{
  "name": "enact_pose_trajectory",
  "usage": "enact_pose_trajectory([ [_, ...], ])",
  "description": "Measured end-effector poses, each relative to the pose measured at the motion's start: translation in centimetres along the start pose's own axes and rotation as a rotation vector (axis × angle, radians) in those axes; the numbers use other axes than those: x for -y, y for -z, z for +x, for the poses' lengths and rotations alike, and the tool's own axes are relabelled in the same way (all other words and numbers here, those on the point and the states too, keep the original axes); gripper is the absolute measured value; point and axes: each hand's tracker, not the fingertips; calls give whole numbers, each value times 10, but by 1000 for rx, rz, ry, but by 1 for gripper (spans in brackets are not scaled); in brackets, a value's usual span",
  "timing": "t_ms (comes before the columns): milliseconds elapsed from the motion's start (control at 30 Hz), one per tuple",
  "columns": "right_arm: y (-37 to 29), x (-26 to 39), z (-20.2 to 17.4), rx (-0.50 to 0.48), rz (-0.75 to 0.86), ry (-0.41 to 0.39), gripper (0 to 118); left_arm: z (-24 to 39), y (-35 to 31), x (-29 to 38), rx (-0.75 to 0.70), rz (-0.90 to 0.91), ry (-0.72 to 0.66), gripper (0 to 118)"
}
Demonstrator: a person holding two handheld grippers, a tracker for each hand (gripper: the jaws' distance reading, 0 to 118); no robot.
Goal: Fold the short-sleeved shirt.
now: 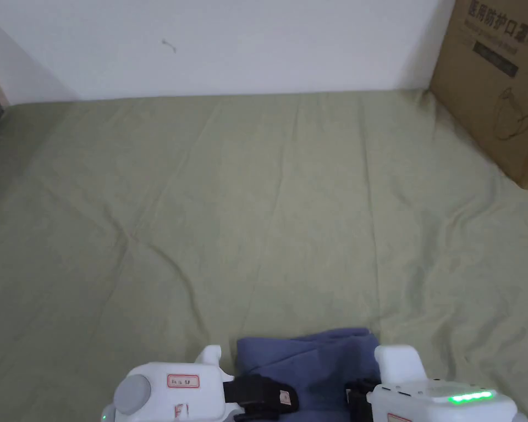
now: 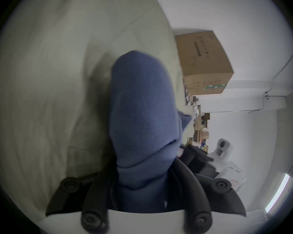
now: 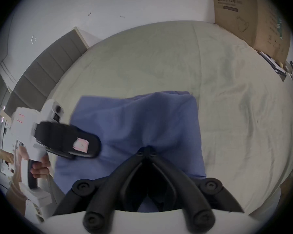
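One blue shirt [image 3: 139,124], folded, two tools, right tool [image 3: 148,149] and left tool [image 2: 142,178] each clamped on it

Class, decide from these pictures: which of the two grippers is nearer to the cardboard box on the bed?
Right. The right gripper grips the blue shirt on the side toward the cardboard box; the left gripper holds the shirt's other side, farther from it.
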Motion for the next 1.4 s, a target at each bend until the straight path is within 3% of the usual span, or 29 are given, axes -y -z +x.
enact_pose_trajectory([
  [67, -12, -1, -8, -2, 60, 34, 0, -5, -8, -2, 88, -9, -55, 20],
  [133, -31, -3, -19, -25, 172, 66, 0, 5, -21, -6, -23, 0, 33, 20],
  [300, -83, -15, -55, 70, 468, 16, 0, 11, -84, -16, -120, 55, 148, 20],
  [467, -121, -25, -79, 99, 622, -17, 0, -14, -183, -33, -286, 167, 145, 20],
  [600, -130, -32, -85, 73, 603, -49, 0, -38, -258, -52, -489, 206, 100, 20],
  [767, -122, -32, -88, 53, 535, -85, 0, -46, -319, -72, -860, 222, 63, 20],
  [933, -111, -27, -91, 48, 486, -124, 0, -49, -339, -80, -1198, 230, 186, 22],
  [967, -110, -27, -91, 33, 476, -118, 0, -51, -339, -80, -1236, 239, 214, 29],
  [1067, -107, -26, -93, 20, 460, -115, 0, -55, -340, -86, -1439, 253, 208, 104],
  [1100, -106, -26, -94, 19, 457, -121, 0, -52, -341, -85, -1479, 274, 202, 114],
  [1167, -107, -26, -95, 19, 457, -134, 0, -39, -349, -80, -1397, 401, 211, 113],
  [1267, -107, -28, -92, 18, 456, -130, 0, -12, -355, -62, -1161, 553, 156, 113],
  [1333, -109, -28, -89, 20, 465, -119, 0, 10, -352, -47, -1053, 611, 166, 106],
  [1367, -111, -28, -88, 23, 469, -117, 0, 22, -346, -38, -1014, 640, 180, 93],
  [1400, -113, -27, -86, 26, 474, -116, 0, 37, -339, -28, -971, 679, 212, 61],
])
